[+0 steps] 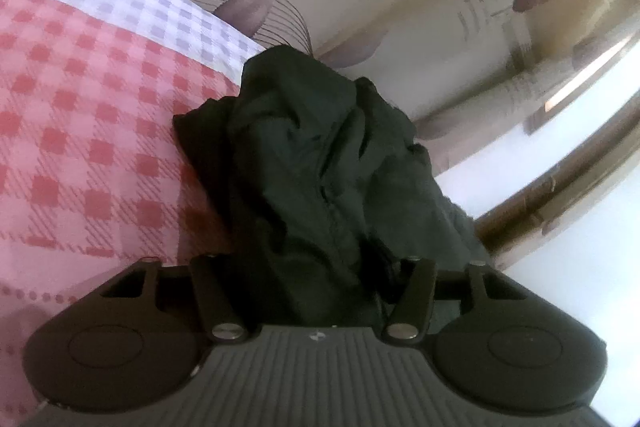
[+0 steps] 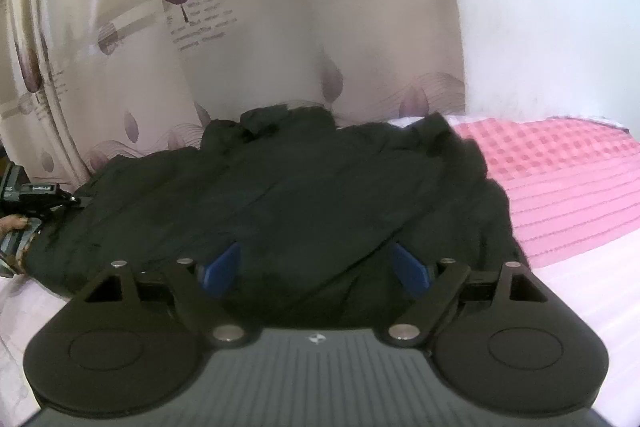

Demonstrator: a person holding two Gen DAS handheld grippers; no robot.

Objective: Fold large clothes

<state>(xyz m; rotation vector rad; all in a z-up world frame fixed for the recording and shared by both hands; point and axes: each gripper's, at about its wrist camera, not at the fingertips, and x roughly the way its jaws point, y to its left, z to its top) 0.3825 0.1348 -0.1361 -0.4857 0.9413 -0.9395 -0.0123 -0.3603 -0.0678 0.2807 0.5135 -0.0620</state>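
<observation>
Black garment (image 2: 296,195) is heaped on the pink checked bed (image 2: 568,179). Left tool (image 1: 320,267) has a bunch of it between the jaws, probably pinched, fingers buried. Right tool (image 2: 316,267) gapes wide, blue fingers (image 2: 224,267) resting on the cloth.

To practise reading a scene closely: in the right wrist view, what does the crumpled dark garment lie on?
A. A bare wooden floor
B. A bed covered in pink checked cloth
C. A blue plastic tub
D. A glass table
B: the crumpled dark garment is spread over the pink checked bedcover, with a leaf-printed cream curtain hanging behind it.
</observation>
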